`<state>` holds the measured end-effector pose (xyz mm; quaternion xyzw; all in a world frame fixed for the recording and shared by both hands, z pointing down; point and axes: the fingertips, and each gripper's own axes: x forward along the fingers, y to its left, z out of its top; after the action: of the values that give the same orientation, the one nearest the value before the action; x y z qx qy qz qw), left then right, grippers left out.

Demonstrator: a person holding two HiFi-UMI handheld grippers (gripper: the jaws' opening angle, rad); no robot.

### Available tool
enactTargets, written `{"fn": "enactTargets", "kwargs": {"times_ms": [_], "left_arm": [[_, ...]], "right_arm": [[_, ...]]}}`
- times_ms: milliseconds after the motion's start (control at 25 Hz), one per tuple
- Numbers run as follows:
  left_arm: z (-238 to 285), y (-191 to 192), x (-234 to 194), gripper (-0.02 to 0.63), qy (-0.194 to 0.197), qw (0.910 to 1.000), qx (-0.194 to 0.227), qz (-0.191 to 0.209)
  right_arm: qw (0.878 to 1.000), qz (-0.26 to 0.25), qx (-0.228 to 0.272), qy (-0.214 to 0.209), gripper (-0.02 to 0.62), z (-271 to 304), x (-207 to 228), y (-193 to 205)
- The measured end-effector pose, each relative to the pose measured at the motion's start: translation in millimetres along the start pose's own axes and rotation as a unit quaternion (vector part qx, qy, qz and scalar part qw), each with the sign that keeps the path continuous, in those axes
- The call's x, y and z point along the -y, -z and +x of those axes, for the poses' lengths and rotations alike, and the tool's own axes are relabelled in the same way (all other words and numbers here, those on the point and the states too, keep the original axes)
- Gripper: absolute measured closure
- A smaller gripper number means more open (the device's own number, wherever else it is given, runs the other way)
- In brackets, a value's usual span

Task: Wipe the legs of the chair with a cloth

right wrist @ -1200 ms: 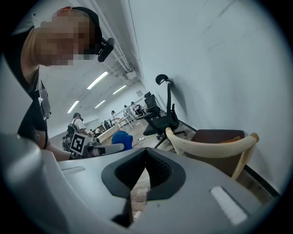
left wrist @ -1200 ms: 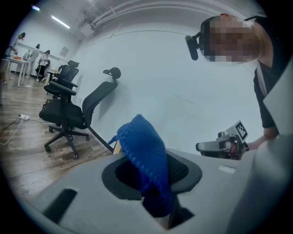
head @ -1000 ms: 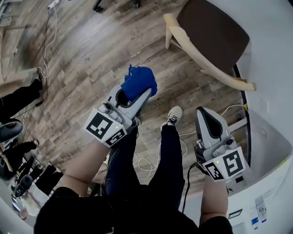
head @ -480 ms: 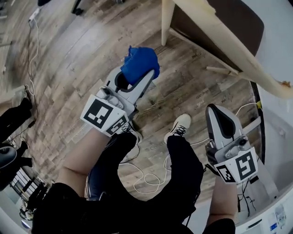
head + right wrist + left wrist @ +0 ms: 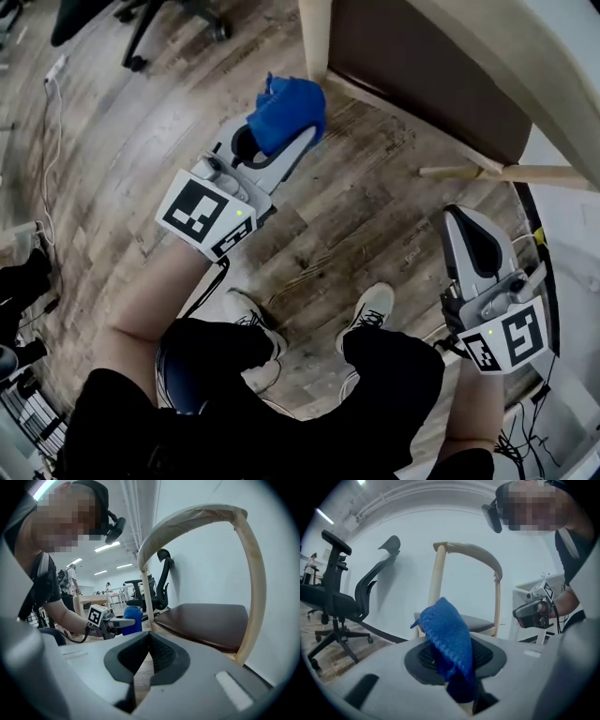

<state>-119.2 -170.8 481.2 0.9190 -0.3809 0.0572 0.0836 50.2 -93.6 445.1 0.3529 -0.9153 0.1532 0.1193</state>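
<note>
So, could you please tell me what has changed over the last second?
The person has stepped up to the chair, which now fills the top of the head view. The left gripper has carried the cloth forward, close beside the front leg. Its grip is unchanged, and the right gripper stays low and empty.

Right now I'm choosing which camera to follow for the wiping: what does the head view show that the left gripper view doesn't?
Only the head view shows the person's shoes on the wooden floor, and the marker cube on the left gripper. Only the left gripper view shows an office chair's back and headrest and the ceiling lights. Both show the blue cloth pinched in the left gripper, the wooden chair, and the right gripper.
</note>
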Motion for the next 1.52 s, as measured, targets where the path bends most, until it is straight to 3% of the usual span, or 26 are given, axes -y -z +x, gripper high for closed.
{"fn": "enactTargets", "kwargs": {"times_ms": [160, 440, 680, 1120, 1360, 1520], "left_arm": [[22.1, 23.8, -15.4, 0.479, 0.0, 0.9995, 0.013, 0.029], [47.3, 63.2, -28.8, 0.477, -0.034, 0.9974, 0.015, 0.062], [58.7, 103.7, -42.1, 0.477, -0.055, 0.9973, -0.016, 0.046], [86.8, 201.3, -59.0, 0.477, -0.075, 0.9918, -0.103, -0.007], [98.3, 277.4, -72.2, 0.477, -0.09, 0.9779, -0.188, -0.018], [102.1, 324.5, -85.6, 0.477, -0.107, 0.9631, -0.245, -0.029]], "right_arm": [[0.999, -0.027, 0.02, 0.016, 0.588, 7.5, 17.2, 18.0], [0.998, -0.037, 0.033, 0.025, 0.588, 14.0, 35.7, 43.6], [0.998, -0.035, 0.043, 0.026, 0.588, 15.3, 51.0, 57.2], [0.998, -0.004, 0.047, 0.04, 0.588, 5.0, 76.5, 89.9], [0.998, 0.013, 0.038, 0.056, 0.588, -11.5, 84.6, 106.2], [0.997, 0.025, 0.032, 0.065, 0.588, -18.2, 87.9, 112.9]]}}
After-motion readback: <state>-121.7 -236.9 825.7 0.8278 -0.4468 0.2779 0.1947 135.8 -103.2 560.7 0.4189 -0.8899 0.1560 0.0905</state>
